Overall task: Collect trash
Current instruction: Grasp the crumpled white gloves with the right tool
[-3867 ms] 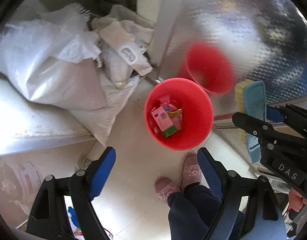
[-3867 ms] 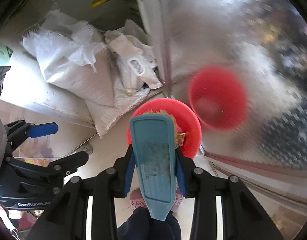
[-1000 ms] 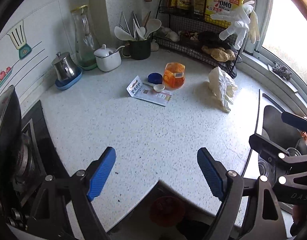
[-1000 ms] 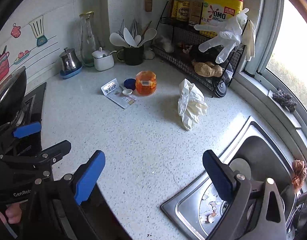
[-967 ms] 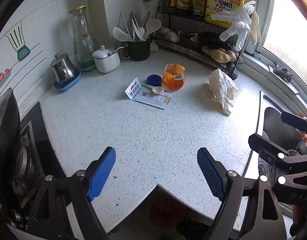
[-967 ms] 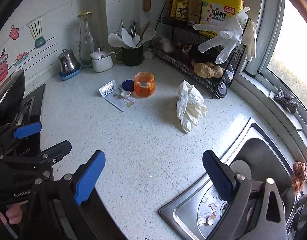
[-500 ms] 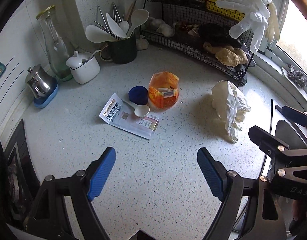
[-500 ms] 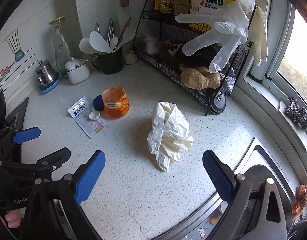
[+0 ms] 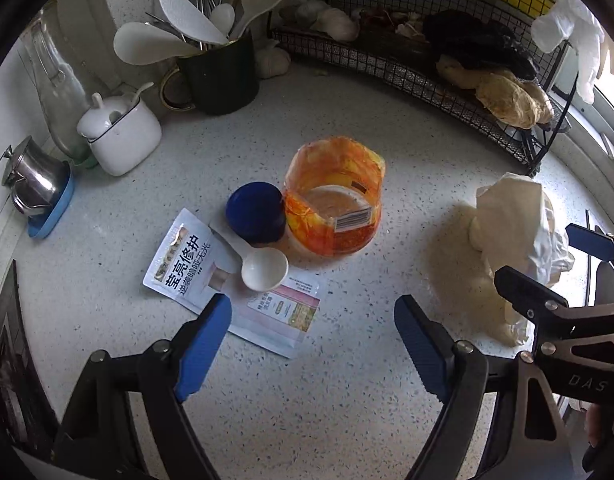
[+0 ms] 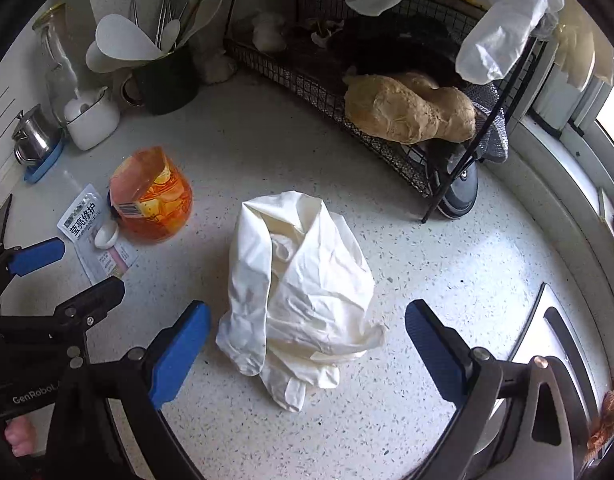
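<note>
On the speckled white counter (image 9: 315,400) lies an empty white sachet (image 9: 235,292) with a small white scoop (image 9: 263,268) on it, a blue lid (image 9: 256,212) and an open orange jar (image 9: 335,208). A crumpled white glove (image 10: 299,288) lies to the right; it also shows in the left wrist view (image 9: 515,240). My left gripper (image 9: 313,336) is open and empty, just short of the sachet and jar. My right gripper (image 10: 307,344) is open and empty, its fingers either side of the glove's near end.
A black utensil mug (image 9: 219,76), white sugar pot (image 9: 119,132), glass bottle (image 9: 59,80) and steel jug (image 9: 35,184) stand at the back left. A wire rack (image 10: 387,92) with ginger stands at the back right. The sink edge (image 10: 555,328) is at the right.
Both grippers have moved forward and down toward the counter: the left closer to the sachet and jar, the right closer to the glove. Both stay open.
</note>
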`<state>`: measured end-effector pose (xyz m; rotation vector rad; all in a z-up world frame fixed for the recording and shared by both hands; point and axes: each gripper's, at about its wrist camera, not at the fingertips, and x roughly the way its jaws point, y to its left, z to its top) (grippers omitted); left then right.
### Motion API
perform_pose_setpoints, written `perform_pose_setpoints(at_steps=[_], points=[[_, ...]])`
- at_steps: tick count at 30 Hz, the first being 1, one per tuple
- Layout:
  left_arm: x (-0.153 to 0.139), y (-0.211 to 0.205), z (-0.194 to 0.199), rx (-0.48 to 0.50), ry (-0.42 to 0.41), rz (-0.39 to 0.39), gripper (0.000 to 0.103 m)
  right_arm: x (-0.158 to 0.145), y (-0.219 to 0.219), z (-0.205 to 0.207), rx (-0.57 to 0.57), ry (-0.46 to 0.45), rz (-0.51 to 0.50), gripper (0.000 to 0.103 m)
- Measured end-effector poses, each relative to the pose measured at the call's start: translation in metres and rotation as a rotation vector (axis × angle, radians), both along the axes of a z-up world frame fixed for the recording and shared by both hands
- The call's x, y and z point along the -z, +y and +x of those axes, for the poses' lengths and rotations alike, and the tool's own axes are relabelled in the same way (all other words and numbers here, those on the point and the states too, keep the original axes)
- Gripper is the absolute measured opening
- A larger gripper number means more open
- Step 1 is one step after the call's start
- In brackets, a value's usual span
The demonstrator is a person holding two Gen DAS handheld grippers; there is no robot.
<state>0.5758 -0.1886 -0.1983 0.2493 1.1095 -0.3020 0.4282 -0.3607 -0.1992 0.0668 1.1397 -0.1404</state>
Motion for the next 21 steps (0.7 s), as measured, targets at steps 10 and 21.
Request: perform_pose_setpoints(at_steps=[10,21], points=[[0.009,-0.01,0.032,0.049,0.002,0.026,0.082,0.021,0.003,0.032,0.009,0.067,0.063,0.075],[0.007,-0.025,0.06,0.175,0.008,0.031,0.082,0.022,0.007,0.043,0.047,0.081,0.054,0.021]])
